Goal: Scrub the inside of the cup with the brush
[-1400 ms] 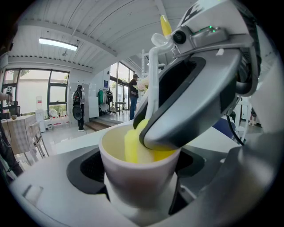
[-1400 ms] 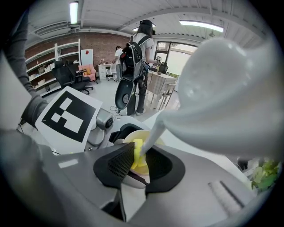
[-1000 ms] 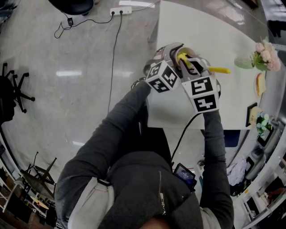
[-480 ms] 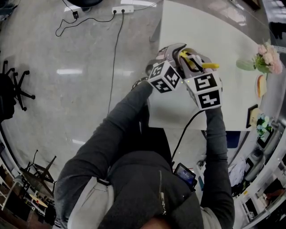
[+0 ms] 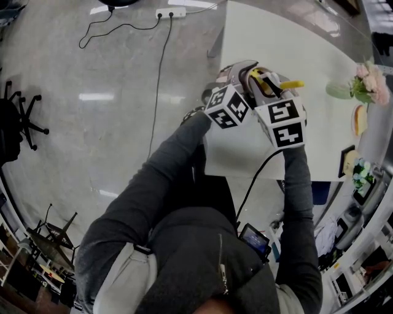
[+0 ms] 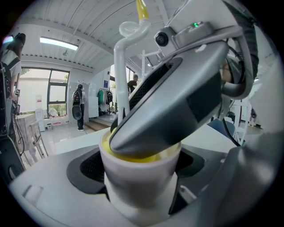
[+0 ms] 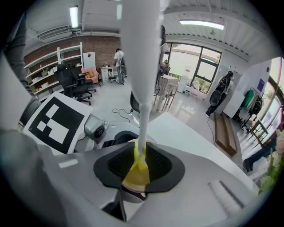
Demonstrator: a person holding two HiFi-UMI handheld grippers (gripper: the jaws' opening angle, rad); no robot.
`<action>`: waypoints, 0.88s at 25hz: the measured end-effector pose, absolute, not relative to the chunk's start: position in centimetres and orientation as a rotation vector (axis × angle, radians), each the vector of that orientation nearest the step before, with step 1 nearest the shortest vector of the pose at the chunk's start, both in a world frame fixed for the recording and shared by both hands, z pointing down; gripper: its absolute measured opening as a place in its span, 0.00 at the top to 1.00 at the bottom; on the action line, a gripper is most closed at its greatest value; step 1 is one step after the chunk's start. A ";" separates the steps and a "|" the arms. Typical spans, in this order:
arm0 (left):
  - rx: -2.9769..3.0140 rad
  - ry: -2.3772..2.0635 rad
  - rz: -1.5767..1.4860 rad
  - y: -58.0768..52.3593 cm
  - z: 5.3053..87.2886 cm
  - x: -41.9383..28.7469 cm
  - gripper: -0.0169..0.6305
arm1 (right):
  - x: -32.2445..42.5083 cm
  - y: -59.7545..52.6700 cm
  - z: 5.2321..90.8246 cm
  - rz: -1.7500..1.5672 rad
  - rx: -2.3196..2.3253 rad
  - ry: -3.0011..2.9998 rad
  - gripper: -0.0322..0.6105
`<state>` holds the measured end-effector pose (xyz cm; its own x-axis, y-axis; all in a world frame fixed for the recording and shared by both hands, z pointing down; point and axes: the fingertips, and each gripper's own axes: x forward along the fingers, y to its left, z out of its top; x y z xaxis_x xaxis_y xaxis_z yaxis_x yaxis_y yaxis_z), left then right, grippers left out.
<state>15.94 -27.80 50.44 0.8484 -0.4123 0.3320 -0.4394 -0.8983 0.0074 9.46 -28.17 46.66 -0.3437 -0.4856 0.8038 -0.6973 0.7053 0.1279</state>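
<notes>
In the left gripper view a white cup (image 6: 141,181) with a yellow inside stands upright between the dark pads, and my left gripper (image 6: 140,170) is shut on it. The right gripper's grey body hangs over the cup mouth and hides most of the inside. My right gripper (image 7: 138,170) is shut on the brush (image 7: 140,75), which has a white stem and a yellow part at the pads. The stem runs down toward the cup rim (image 7: 131,189) below. In the head view both grippers, left (image 5: 241,75) and right (image 5: 265,87), meet over the table's near left part, with the brush's yellow end (image 5: 292,84) sticking out to the right.
The white table (image 5: 288,43) stretches away to the right. A vase of pink flowers (image 5: 366,77) and a small framed card (image 5: 347,158) stand at its right side. On the floor to the left lie a power strip (image 5: 170,12) with cables and an office chair base (image 5: 21,122).
The brush's yellow end has swung up and in toward the grippers. Both grippers have shifted slightly farther onto the table, still holding the cup and the brush.
</notes>
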 end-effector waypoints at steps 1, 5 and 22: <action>2.941 -0.679 0.501 -27.8 50.4 15.9 0.30 | 9.5 -28.2 46.6 0.291 0.908 -2.011 0.83; 2.941 -0.680 0.499 -27.8 50.4 16.0 0.30 | 9.5 -28.3 46.6 0.279 0.923 -2.010 0.83; 2.944 -0.684 0.508 -27.8 50.3 15.8 0.30 | 10.4 -28.6 46.3 0.244 0.997 -1.976 0.82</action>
